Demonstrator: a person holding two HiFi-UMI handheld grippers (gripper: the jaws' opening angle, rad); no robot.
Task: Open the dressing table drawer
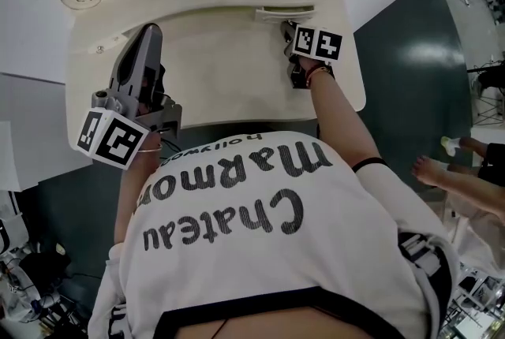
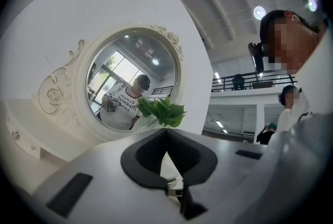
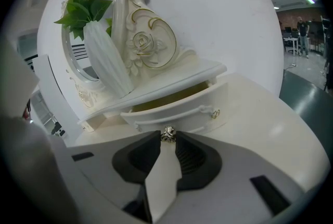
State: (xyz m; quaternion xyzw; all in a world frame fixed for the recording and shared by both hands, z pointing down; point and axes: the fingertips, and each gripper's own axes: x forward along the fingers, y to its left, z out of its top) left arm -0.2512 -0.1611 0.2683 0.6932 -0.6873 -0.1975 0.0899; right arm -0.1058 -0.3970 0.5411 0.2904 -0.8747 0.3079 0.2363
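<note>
A cream dressing table (image 1: 229, 77) carries a small drawer (image 1: 282, 12) at its back right, under the mirror shelf. In the right gripper view the drawer (image 3: 179, 108) stands pulled out a little, with a dark gap above its front. My right gripper (image 3: 167, 137) is shut on the drawer's metal knob (image 3: 167, 134), which sits at the jaw tips. From the head view the right gripper (image 1: 289, 30) reaches to the drawer front. My left gripper (image 1: 150, 34) hangs over the table's left side, shut and empty, and in its own view the left gripper (image 2: 166, 132) points up at the mirror.
A white vase with green leaves (image 3: 104, 56) stands on the shelf above the drawer, before the round mirror (image 2: 132, 82). A second small knob (image 3: 215, 112) sits at the drawer's right. Dark floor (image 1: 410, 77) surrounds the table; another person's foot (image 1: 430, 169) is at the right.
</note>
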